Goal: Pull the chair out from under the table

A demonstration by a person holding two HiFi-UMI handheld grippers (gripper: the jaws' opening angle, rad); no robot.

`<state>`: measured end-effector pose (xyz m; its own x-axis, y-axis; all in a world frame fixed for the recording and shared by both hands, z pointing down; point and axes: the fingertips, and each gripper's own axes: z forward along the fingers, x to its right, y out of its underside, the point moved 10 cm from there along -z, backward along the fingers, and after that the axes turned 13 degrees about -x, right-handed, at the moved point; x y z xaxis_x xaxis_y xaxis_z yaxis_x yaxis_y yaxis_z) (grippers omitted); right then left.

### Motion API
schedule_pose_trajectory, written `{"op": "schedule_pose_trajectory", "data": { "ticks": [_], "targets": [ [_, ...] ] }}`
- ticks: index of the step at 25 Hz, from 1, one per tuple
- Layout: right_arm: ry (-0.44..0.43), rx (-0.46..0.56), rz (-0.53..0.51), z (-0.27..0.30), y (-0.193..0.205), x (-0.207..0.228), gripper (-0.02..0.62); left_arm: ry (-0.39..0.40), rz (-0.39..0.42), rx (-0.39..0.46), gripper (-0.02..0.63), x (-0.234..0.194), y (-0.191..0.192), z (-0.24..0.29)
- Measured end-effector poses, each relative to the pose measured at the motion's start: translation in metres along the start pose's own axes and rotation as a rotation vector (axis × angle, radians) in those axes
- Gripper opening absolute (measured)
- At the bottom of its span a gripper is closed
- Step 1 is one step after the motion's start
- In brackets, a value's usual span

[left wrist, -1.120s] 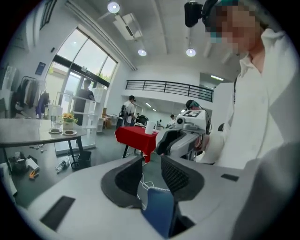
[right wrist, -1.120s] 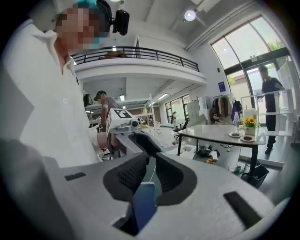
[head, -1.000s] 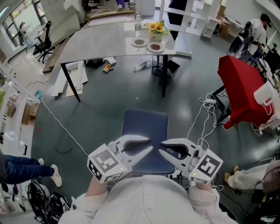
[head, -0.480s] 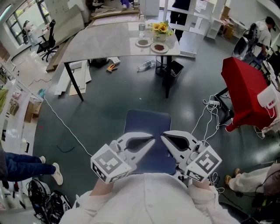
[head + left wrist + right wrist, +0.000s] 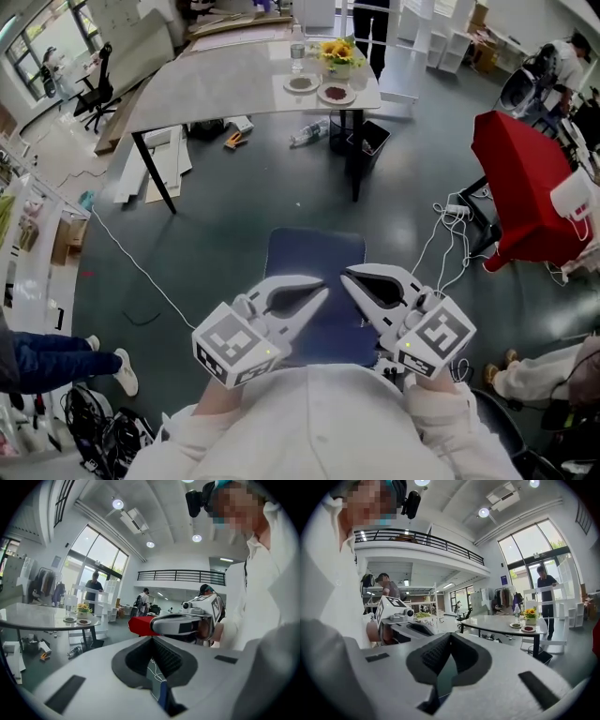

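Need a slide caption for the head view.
Left tongs and right tongs, shut, hover above the blue chair, clear of the table.

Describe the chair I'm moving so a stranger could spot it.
Start at the big grey table at the far end, then come back across the dark floor toward the person. The chair stands alone there, clear of the table; its flat dark-blue seat sets it apart from the black office chair by the windows.

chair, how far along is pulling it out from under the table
Done, it seems: the chair stands on open floor, clear of the table. In hand: nothing; the left gripper and right gripper hang shut and empty over its seat. Left: apparently nothing.
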<state>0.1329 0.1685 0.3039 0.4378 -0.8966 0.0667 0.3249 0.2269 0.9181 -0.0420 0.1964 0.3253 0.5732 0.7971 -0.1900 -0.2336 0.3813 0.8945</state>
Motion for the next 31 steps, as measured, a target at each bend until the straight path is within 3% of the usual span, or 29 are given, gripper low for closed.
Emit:
{"op": "schedule_pose_trajectory", "data": {
  "ticks": [18,22,31],
  "targets": [
    [-0.075,-0.156,-0.100,0.014,-0.003,0.002,0.002,0.061,-0.045,-0.176,0.015,-0.004,0.029,0.006],
    [-0.070,-0.160,-0.096,0.017,-0.004,0.005,0.003,0.062,-0.026,-0.214,0.015,-0.005,0.035,0.008],
    [-0.005,-0.163,-0.067,0.013,-0.001,0.008,0.003,0.078,-0.060,-0.206,0.015,-0.006,0.036,0.011]
  ]
}}
